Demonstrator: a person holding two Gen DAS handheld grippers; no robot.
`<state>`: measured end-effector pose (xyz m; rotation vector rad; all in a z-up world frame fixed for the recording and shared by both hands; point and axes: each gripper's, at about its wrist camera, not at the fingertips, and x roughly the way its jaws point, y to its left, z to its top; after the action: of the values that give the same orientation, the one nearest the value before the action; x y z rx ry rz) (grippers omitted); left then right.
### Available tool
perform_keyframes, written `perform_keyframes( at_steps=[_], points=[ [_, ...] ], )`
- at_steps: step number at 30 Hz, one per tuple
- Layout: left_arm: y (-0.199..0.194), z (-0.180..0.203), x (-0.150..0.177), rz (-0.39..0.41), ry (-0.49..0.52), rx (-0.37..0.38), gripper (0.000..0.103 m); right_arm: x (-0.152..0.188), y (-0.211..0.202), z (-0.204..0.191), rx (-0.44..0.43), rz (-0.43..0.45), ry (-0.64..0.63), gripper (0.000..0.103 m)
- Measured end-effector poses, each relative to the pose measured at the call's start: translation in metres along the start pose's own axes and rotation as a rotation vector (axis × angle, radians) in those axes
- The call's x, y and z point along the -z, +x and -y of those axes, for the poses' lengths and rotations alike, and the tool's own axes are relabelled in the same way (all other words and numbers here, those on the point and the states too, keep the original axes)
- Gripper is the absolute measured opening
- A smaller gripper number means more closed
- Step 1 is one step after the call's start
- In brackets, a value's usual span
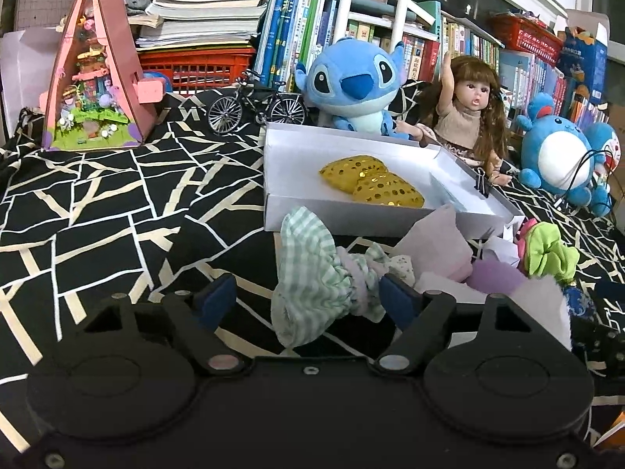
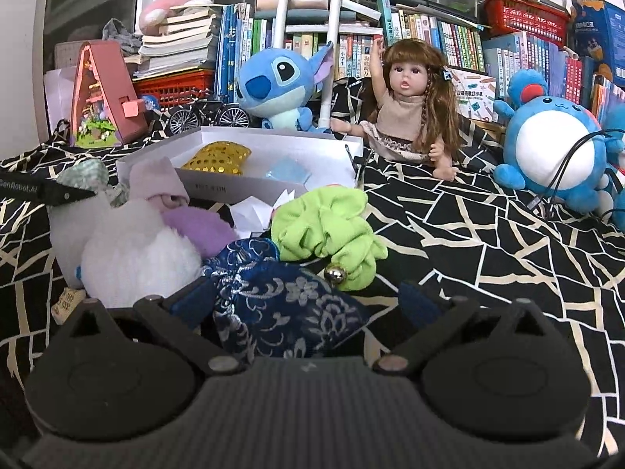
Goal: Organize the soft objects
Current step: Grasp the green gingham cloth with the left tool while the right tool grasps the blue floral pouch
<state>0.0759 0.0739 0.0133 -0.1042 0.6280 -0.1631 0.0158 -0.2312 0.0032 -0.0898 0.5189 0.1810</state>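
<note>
Found the left gripper (image 1: 306, 293) with its jaws spread wide, nothing clamped. Saw a green checked scrunchie (image 1: 312, 269) lying between the pads, close against the right one and well apart from the left one. Could not tell whether cloth and pad actually touched.

Found the right gripper (image 2: 306, 299) likewise wide open, straddling a dark blue embroidered pouch (image 2: 281, 301). Noted the pouch pressed near the left pad, with a clear gap to the right pad.

Counted more soft things just beyond: a lime scrunchie (image 2: 328, 234) with a small metal bell, touching the far side of the pouch; a white fluffy ball (image 2: 136, 250) to the left of it; a purple piece (image 2: 199, 226) and a pale pink cloth (image 1: 437, 242) heaped between them. Saw all of these lying on the black patterned cover (image 1: 117, 215), near the front wall of a white box (image 1: 351, 219).

Saw only a gold sequined cushion (image 1: 371, 179) and a scrap of light blue in the box. Noted a blue plush (image 1: 351, 82), a doll (image 1: 465, 109) and a round blue plush (image 1: 558, 156) sitting behind and to the right.

Judged the sorting barely begun, with the step in hand a pickup on each side. Judged the next move to need both sets of jaws closed on the bunched middle of each piece, then a lift over the box wall, without dragging neighbours along.
</note>
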Motion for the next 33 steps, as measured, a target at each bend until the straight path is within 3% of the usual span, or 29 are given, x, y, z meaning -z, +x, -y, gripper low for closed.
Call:
perform_keyframes(
  at_steps=[2, 4, 11, 15, 23, 33],
  points=[
    [0.001, 0.001, 0.000, -0.002, 0.000, 0.012, 0.070, 0.001, 0.000, -0.001, 0.000, -0.001, -0.004, 0.103],
    [0.001, 0.002, -0.001, -0.009, -0.002, 0.046, 0.055, 0.001, 0.000, 0.000, -0.003, -0.005, -0.001, 0.103],
    [0.001, 0.008, -0.002, -0.010, 0.013, 0.079, 0.041, 0.005, 0.001, -0.008, -0.035, -0.020, -0.035, 0.103],
    [-0.003, 0.015, 0.000, 0.003, 0.057, 0.062, 0.032, 0.005, 0.002, -0.013, -0.025, -0.015, -0.056, 0.102],
    [-0.013, 0.020, -0.003, 0.031, 0.081, 0.061, 0.031, 0.005, 0.000, -0.006, -0.022, -0.013, -0.011, 0.084],
    [-0.023, 0.014, -0.010, 0.060, 0.061, 0.048, 0.033, 0.003, -0.006, -0.003, -0.016, 0.019, 0.023, 0.080]
  ],
)
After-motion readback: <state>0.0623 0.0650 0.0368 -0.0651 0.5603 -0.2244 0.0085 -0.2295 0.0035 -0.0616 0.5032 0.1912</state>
